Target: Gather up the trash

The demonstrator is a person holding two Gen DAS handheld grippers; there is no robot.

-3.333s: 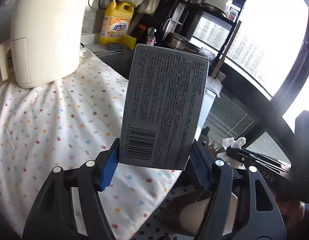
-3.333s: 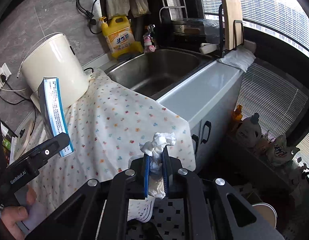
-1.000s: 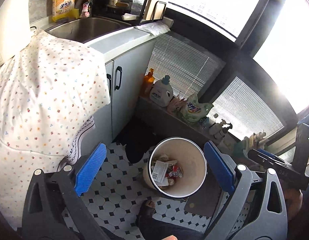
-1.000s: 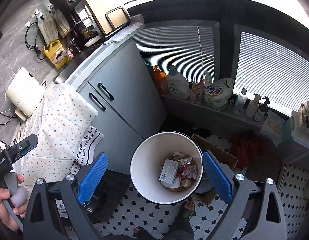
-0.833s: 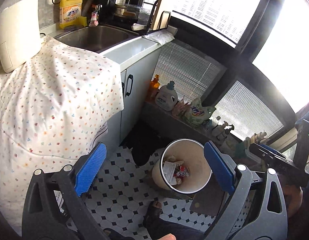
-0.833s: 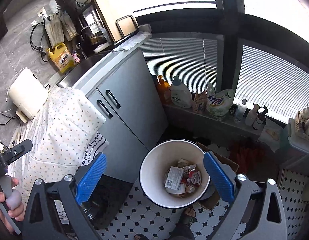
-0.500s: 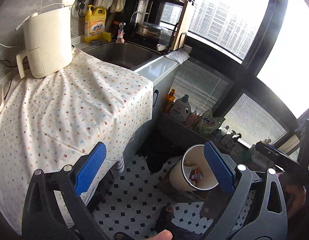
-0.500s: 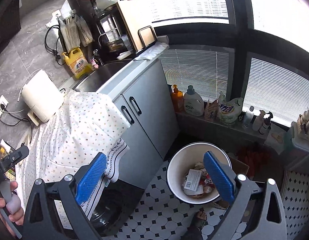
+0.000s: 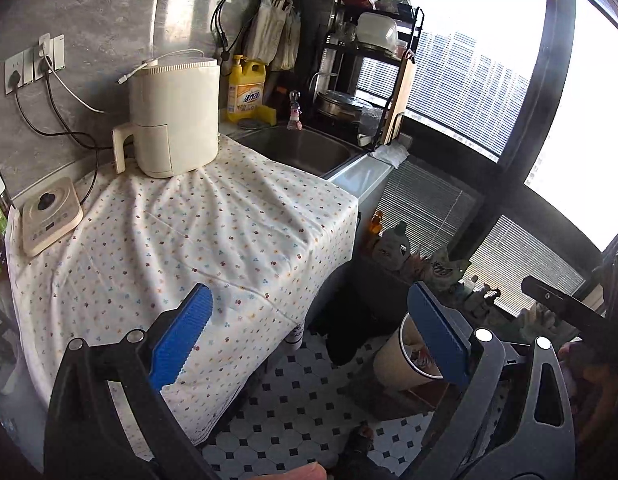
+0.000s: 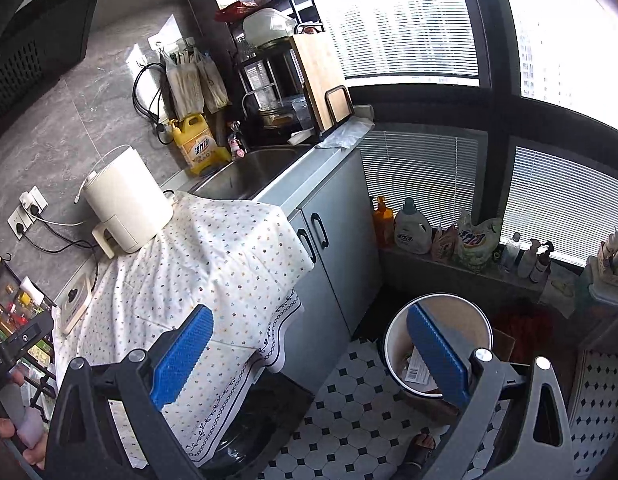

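Note:
A cream trash bin (image 10: pixel 471 312) stands on the tiled floor by the grey cabinet, with a carton and wrappers (image 10: pixel 416 368) inside. It also shows in the left wrist view (image 9: pixel 397 356), partly behind a blue pad. My left gripper (image 9: pixel 309 332) is open and empty, held above the edge of the flower-print cloth (image 9: pixel 181 232). My right gripper (image 10: pixel 309 356) is open and empty, held above the floor between the cloth's hanging edge and the bin. No loose trash shows on the cloth.
A cream air fryer (image 9: pixel 175 116) stands at the back of the cloth, a small white appliance (image 9: pixel 49 214) at its left. A sink (image 9: pixel 305 150), yellow detergent jug (image 9: pixel 247 90) and dish rack (image 9: pixel 373 64) lie beyond. Detergent bottles (image 10: pixel 413 226) line the window ledge.
Both grippers let go of their trash over the bin, then rose and swung back from the bin toward the cloth-covered counter. The carton and tissue now lie in the bin.

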